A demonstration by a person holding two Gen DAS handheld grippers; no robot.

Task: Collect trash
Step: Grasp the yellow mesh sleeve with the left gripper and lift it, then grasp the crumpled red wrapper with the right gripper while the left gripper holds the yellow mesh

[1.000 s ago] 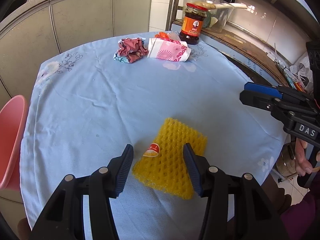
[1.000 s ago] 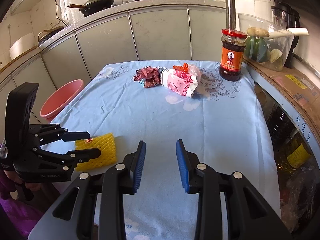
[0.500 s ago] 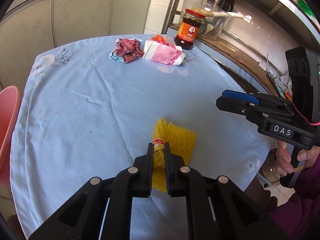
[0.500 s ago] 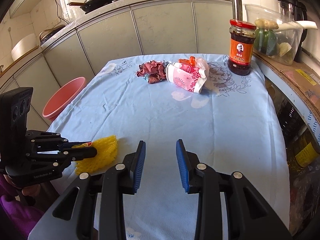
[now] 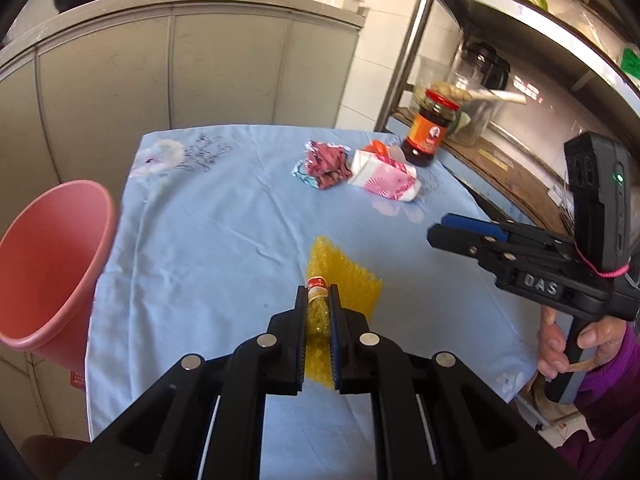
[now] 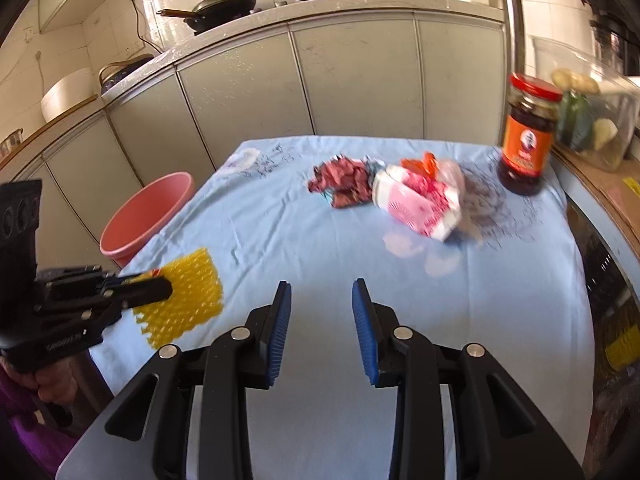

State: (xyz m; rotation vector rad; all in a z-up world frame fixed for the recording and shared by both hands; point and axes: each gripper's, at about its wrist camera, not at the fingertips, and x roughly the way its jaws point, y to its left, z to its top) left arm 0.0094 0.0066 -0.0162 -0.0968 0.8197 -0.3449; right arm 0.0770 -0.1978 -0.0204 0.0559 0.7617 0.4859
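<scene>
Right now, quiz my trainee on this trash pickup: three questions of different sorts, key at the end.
1. True or false: the left gripper is shut on the yellow foam net.
2. What stands beside the table to take trash? A) pink bucket B) cardboard box C) wire basket
3. Fill in: the right gripper has its jaws apart and holds ____.

Key: 1 true; 2 A; 3 nothing.

Yellow foam fruit net (image 5: 352,280), with a red-and-white sticker (image 5: 316,282): pinched at its near edge, crumpled there, fanned outward, lifted at the surface's near edge. Crumpled dark-red wrapper (image 5: 326,164): lay far across the surface. Pink-and-white floral packet (image 5: 384,180): lay touching the wrapper's right side.
</scene>
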